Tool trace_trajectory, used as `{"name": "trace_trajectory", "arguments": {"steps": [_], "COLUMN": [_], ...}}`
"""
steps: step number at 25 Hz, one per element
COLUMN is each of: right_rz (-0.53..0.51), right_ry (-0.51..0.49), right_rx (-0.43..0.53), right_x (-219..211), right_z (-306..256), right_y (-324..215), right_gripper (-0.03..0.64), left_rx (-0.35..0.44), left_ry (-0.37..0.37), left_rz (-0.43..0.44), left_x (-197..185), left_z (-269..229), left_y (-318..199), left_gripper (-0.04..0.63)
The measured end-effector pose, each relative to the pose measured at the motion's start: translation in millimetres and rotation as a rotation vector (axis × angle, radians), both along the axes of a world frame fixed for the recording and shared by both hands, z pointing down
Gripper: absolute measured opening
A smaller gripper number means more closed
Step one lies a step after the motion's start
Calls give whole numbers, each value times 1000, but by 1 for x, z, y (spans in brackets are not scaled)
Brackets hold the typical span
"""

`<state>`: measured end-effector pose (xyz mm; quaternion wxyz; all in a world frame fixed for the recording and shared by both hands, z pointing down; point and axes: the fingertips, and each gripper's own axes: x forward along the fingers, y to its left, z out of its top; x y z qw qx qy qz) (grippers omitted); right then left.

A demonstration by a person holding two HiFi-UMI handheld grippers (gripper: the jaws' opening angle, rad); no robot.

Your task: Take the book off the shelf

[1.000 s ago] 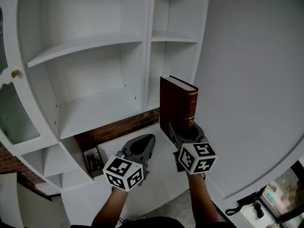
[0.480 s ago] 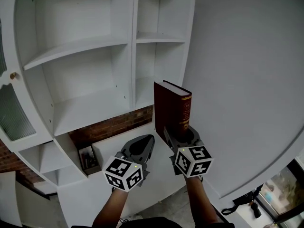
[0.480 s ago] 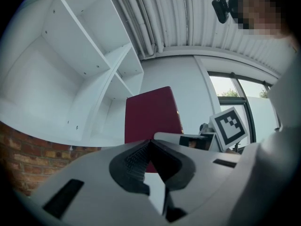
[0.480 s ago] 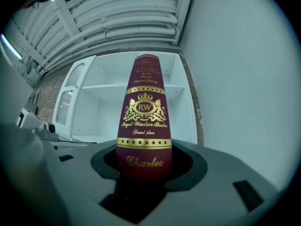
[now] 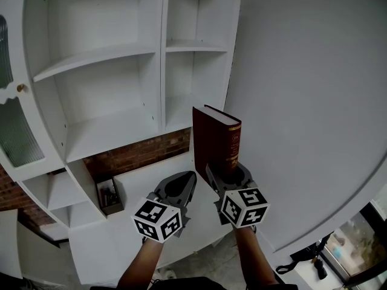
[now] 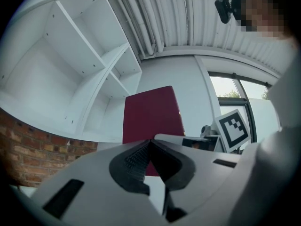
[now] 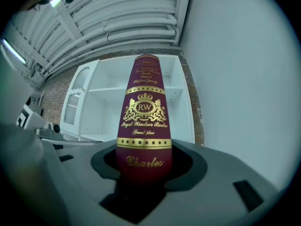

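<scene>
Book (image 5: 216, 144), dark red with gold print down its spine, stands upright in the air, clear of the white shelf unit (image 5: 103, 59) and held by its lower end in the right tongs (image 5: 228, 175). In the right gripper view the two jaws press on either side of the spine, spread wide by the thickness of the book, and the spine rises straight toward 12 o'clock. The left tongs (image 5: 177, 187) hang just beside the right pair, at about their 9 o'clock, touching nothing; the left gripper view shows their jaws drawn together at the tips with nothing between them and the book's plain red cover beyond. In the head view the shelf unit fills the 10 to 12 o'clock part, and every board that can be seen is bare. A strip of brick wall (image 5: 142, 156) shows under the lower board. At 9 o'clock is a glass door (image 5: 18, 138) with a small brass knob (image 5: 22, 88). A small box (image 5: 109, 194) of dark things, too small to make out, sits in a low compartment at 8 o'clock. A plain white wall (image 5: 314, 101) takes up the whole 1 to 4 o'clock side.
</scene>
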<state>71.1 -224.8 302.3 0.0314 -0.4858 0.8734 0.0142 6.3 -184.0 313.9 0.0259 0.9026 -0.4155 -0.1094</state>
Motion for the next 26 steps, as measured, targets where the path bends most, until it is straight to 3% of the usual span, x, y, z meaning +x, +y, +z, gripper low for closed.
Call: {"name": "trace_trajectory", "arguments": {"steps": [26], "right_rz": [-53], "right_ry": [-17], "right_rx": [-12], "right_x": [48], "right_z": [19], "right_y": [57], "right_gripper": [235], "left_rx": [-4], "left_ry": [-28], "left_rz": [-44], "left_x": [48], "left_z": [9], "left_y": [59], "left_gripper": [16]}}
